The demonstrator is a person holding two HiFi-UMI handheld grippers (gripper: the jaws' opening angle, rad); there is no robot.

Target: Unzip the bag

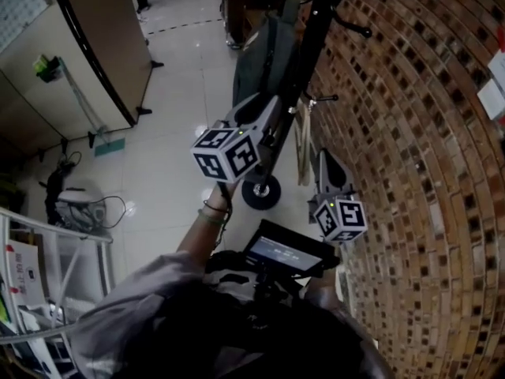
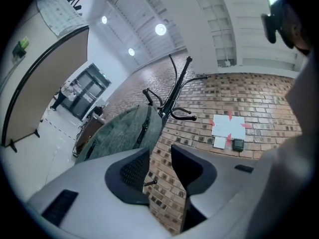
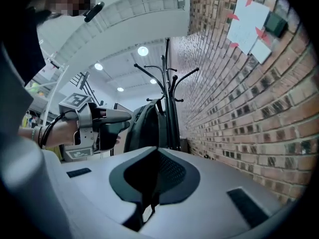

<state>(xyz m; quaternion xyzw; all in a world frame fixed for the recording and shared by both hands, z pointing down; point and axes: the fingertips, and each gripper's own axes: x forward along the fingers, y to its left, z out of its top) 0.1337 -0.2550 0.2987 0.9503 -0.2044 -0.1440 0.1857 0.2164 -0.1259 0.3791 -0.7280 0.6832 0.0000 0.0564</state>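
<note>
A grey-green bag point(image 1: 264, 58) hangs on a black coat rack point(image 1: 316, 30) beside the brick wall. My left gripper point(image 1: 272, 117) is raised just below the bag. Its jaws stand wide apart in the left gripper view point(image 2: 160, 166), with only brick wall and a small black peg point(image 2: 150, 182) seen through the gap. The bag point(image 2: 122, 133) and its dark zip lines lie beyond the left jaw, apart from it. My right gripper point(image 1: 324, 158) hangs lower, close to the wall, shut and holding nothing point(image 3: 157, 176). From there the bag point(image 3: 144, 126) is ahead, with the left gripper point(image 3: 102, 126) beside it.
The brick wall point(image 1: 410, 133) runs along the right, with white papers point(image 2: 228, 126) taped to it. A black wheel point(image 1: 261, 192) sits on the floor under the rack. A tan partition point(image 1: 102, 46) stands at the left, and a metal shelf point(image 1: 47, 275) is near my left side.
</note>
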